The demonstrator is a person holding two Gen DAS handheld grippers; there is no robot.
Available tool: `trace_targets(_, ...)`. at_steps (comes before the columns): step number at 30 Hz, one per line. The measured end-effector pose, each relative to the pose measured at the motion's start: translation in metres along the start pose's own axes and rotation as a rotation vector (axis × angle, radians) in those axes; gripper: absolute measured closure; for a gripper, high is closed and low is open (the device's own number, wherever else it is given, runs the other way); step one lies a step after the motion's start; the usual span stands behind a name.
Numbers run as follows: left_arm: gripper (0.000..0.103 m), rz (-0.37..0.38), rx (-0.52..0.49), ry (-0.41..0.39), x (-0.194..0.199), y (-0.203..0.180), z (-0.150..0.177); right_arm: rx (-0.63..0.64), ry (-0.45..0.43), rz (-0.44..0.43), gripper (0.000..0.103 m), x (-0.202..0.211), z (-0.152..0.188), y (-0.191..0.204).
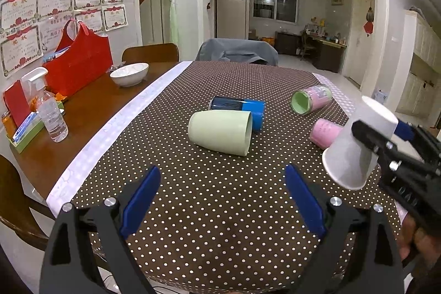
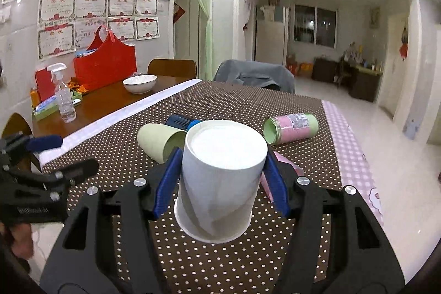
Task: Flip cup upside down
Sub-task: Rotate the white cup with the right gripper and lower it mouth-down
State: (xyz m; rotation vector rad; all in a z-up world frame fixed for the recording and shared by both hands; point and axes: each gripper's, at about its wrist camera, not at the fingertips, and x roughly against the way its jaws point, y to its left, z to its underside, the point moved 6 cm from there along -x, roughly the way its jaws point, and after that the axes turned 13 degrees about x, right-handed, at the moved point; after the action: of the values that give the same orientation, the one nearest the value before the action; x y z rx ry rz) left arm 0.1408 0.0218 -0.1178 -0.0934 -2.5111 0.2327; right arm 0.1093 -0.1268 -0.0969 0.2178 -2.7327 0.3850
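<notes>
My right gripper is shut on a white paper cup, held upside down with its base up and its rim just above the dotted tablecloth. The left wrist view shows the same white cup tilted in the right gripper at the right. My left gripper is open and empty above the near part of the cloth. A pale green cup lies on its side in the middle, also seen in the right wrist view.
A blue cup, a pink-and-green can and a pink cup lie on their sides on the cloth. On the bare wood at left stand a white bowl, a spray bottle and a red bag. Chairs stand at the far edge.
</notes>
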Motion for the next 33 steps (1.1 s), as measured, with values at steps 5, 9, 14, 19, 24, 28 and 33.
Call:
trace_targets(5,0.013,0.001,0.008,0.002,-0.001,0.002,0.001,0.033,-0.001,0.017,0.045,-0.004,0.01,0.008)
trace_targets(9,0.013,0.0,0.017,0.005,-0.002,0.006,0.0,0.057,0.007,0.024,0.045,-0.011,0.017,0.016)
trace_targets(14,0.013,0.0,0.019,0.007,-0.003,0.008,0.0,0.068,0.041,0.022,0.045,-0.023,0.027,0.022)
trace_targets(19,0.013,0.0,0.018,0.008,-0.004,0.008,0.0,0.068,0.077,0.01,0.045,-0.036,0.036,0.026)
trace_targets(24,0.013,0.0,0.013,0.013,-0.006,0.007,0.002,0.071,0.101,0.001,0.045,-0.043,0.043,0.031)
trace_targets(28,0.013,0.0,0.009,0.016,-0.007,0.007,0.003,0.07,0.112,-0.006,0.044,-0.046,0.046,0.032)
trace_targets(33,0.013,-0.002,0.003,0.017,-0.007,0.004,0.004,0.064,0.126,-0.023,0.044,-0.047,0.051,0.035)
